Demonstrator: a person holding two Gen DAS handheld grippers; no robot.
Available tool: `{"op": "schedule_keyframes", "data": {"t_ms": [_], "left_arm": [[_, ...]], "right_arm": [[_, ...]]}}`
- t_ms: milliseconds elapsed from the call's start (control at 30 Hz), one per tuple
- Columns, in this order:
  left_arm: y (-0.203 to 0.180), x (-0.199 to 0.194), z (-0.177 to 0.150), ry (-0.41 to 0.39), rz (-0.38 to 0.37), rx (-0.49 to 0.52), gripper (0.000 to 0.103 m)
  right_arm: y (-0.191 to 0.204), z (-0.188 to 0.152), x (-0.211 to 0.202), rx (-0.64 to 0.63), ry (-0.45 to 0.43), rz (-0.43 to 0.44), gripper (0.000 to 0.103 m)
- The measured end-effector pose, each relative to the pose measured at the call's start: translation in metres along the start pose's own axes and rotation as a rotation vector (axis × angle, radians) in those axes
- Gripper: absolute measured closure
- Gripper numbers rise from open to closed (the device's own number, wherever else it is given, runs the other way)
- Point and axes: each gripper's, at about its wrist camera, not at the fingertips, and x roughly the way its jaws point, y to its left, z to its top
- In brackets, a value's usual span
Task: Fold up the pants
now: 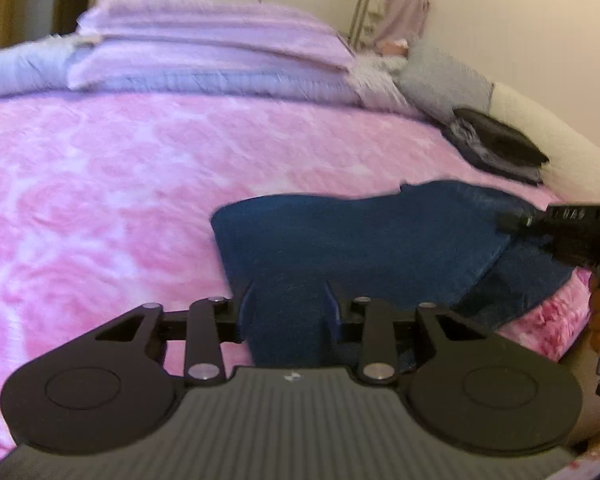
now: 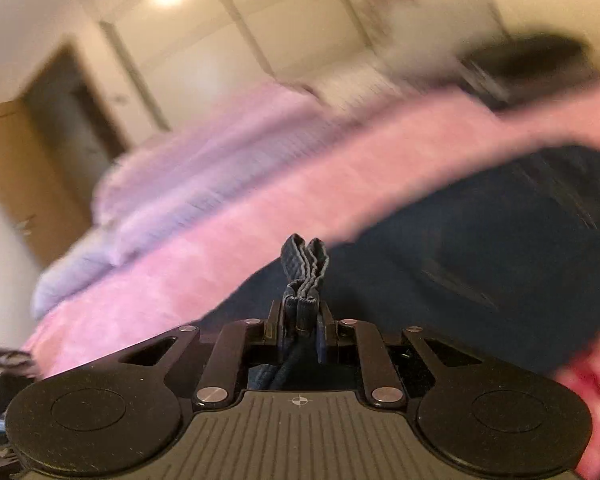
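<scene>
Bed w/ pink mottled fleece blanket point(image 1: 120, 184): carries everything; wide bare area from 9 to 12 o'clock of the garment in left wrist view. Folded lilac and grey bedding stack point(image 1: 204, 52) at far end, 12 o'clock. Dark folded clothes pile point(image 1: 496, 144) at 2 o'clock near the cream wall-side edge, apart from the garment.

Dark blue denim-like pants point(image 1: 360, 240): lying on the blanket at near right, part-folded, one flap doubled over. Long axis runs approx 9 to 3 o'clock across left view. Near edge of bed sits close at 4–5 o'clock; little room there.

Left claw point(image 1: 290, 300): blue cloth runs between its jaws; they appear clenched on the pants' near end, though the pad contact is partly hidden.

Right claw point(image 2: 300, 316): clenched on a bunched ribbed hem or waistband of the pants, cloth standing up past the tips. In left view it enters at 3 o'clock, over the pants' right end. Right view is heavily blurred.

Judgement: both ends held; the next fold should carry toward 10–11 o'clock, where room is open.
</scene>
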Motion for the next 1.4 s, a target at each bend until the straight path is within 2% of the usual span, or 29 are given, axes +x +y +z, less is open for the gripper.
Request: {"op": "schedule_keyframes", "data": {"t_ms": [33,100,233,333,467,533,633,700,767,833,1000,1067,1100,1133,1167,1200,1300,1400], "left_arm": [[-0.004,0.009,-0.002,0.019,-0.005,0.006,0.077],[-0.012,0.021,-0.005,0.041,0.014,0.025,0.079],[-0.016,0.025,-0.004,0.049,0.026,0.047,0.079],[-0.015,0.027,-0.005,0.063,0.040,0.055,0.081],[-0.016,0.027,-0.005,0.069,0.050,0.070,0.081],[-0.015,0.028,-0.005,0.076,0.051,0.080,0.081],[-0.015,0.029,0.000,0.090,0.059,0.078,0.081],[-0.015,0.029,0.005,0.106,0.068,0.067,0.082],[-0.014,0.030,0.013,0.111,0.096,0.065,0.082],[-0.012,0.034,0.022,0.106,0.119,0.060,0.082],[-0.013,0.062,0.047,0.089,0.153,0.032,0.081],[-0.014,0.080,0.051,0.106,0.176,0.036,0.081],[-0.014,0.089,0.052,0.112,0.193,0.041,0.081],[-0.013,0.097,0.051,0.125,0.206,0.045,0.081],[-0.014,0.101,0.049,0.130,0.208,0.051,0.081],[-0.016,0.103,0.048,0.123,0.215,0.061,0.081],[-0.021,0.095,0.048,0.143,0.224,0.069,0.082],[-0.022,0.070,0.043,0.148,0.193,0.014,0.082]], "right_arm": [[-0.012,-0.005,0.002,0.036,0.021,-0.010,0.092],[-0.021,-0.012,0.000,0.072,0.004,-0.011,0.092],[-0.012,-0.014,-0.019,-0.006,-0.080,0.014,0.092],[-0.019,-0.022,-0.004,-0.003,0.020,-0.036,0.092],[-0.016,-0.035,-0.006,-0.009,0.025,-0.028,0.092],[-0.012,-0.031,-0.006,-0.051,0.034,-0.029,0.092],[-0.008,-0.022,0.001,-0.097,0.121,-0.063,0.092],[0.008,-0.011,0.002,-0.192,0.194,-0.124,0.085],[0.024,-0.002,-0.005,-0.309,0.142,-0.205,0.078],[0.039,0.002,-0.008,-0.412,0.046,-0.203,0.077],[0.057,0.009,0.030,-0.491,-0.001,-0.086,0.081],[0.057,0.007,0.054,-0.525,0.009,-0.098,0.081],[0.055,0.006,0.069,-0.533,0.042,-0.131,0.081],[0.048,0.005,0.087,-0.541,0.123,-0.175,0.081],[0.043,0.000,0.096,-0.554,0.145,-0.177,0.081],[0.041,0.001,0.098,-0.565,0.126,-0.167,0.081],[0.040,0.003,0.076,-0.529,0.147,-0.179,0.081],[0.043,0.000,0.033,-0.492,0.101,-0.127,0.081]]}}
